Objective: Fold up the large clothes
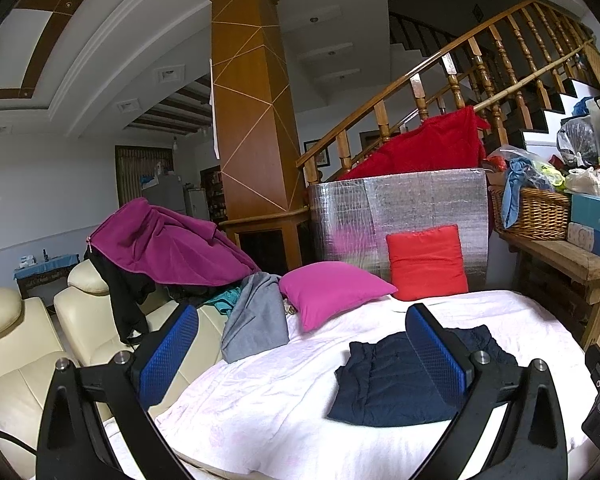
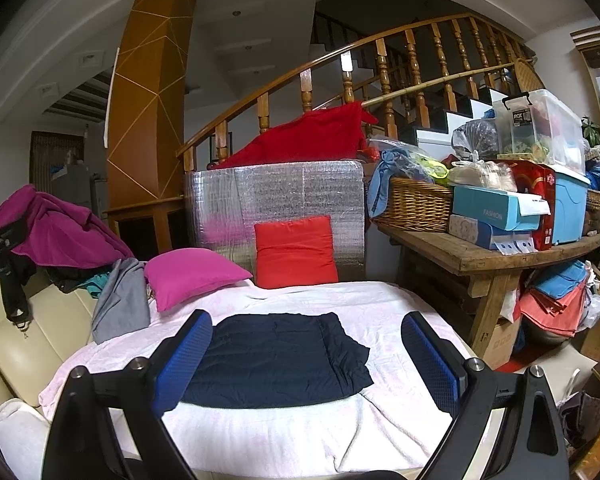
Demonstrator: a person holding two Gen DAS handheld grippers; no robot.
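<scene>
Folded dark navy garment lies flat on a pale pink blanket-covered bed, w/ a magenta square pillow behind it. Left gripper & right gripper hover above, jaws spread wide (both empty).

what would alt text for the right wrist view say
A folded navy garment lies on a white sheet, framed by the open right claw held above it. Behind it sit a pink pillow and a red pillow, with a cluttered wooden table to the right.
</scene>
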